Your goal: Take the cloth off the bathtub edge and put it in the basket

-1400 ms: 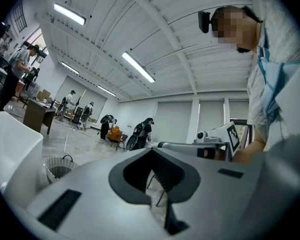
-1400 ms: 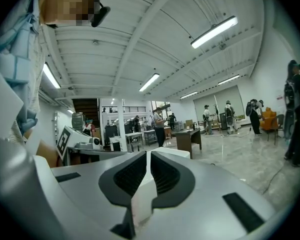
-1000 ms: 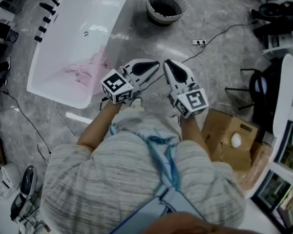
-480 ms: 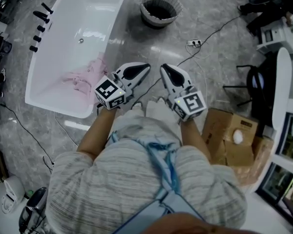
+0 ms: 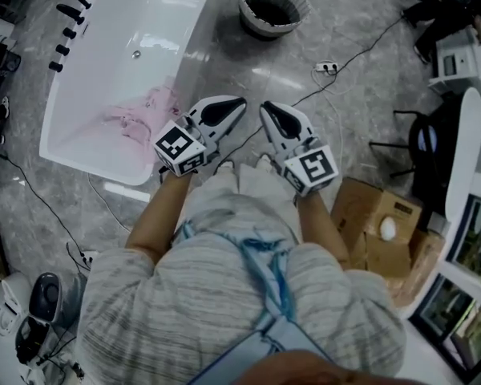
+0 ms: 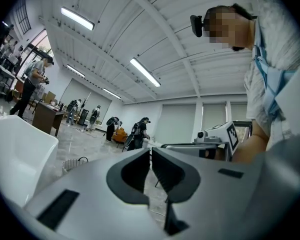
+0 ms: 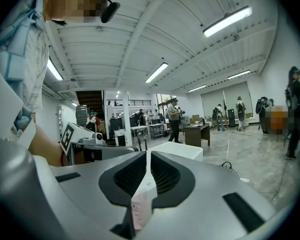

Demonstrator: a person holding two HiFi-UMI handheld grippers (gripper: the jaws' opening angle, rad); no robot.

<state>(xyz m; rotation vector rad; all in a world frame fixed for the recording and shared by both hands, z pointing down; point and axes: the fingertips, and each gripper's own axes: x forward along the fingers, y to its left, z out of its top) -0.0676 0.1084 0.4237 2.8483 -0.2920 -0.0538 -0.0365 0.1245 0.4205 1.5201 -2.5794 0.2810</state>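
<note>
A pink cloth (image 5: 141, 109) lies crumpled over the near side of the white bathtub (image 5: 88, 160), partly inside it. The woven basket (image 5: 249, 14) stands on the floor beyond the tub's right side. In the head view my left gripper (image 5: 241, 102) and right gripper (image 5: 264, 107) are held side by side, apart from the cloth and to its right. Both are shut with nothing held. The left gripper view shows my left gripper (image 6: 151, 150) with its jaws together, the tub (image 6: 17, 149) at left. In its own view my right gripper (image 7: 147, 153) is likewise shut; a small pale pink strip sits low in the seam.
A cardboard box (image 5: 382, 231) sits at my right. A cable and power strip (image 5: 327, 68) lie on the grey floor right of the basket. A black chair (image 5: 426, 147) and shelves stand at the right. Black tap handles (image 5: 65, 32) line the tub's far left rim. People stand far off.
The head view has swayed a little. Both grippers stay shut, side by side, in nearly the same place. The cloth has not moved.
</note>
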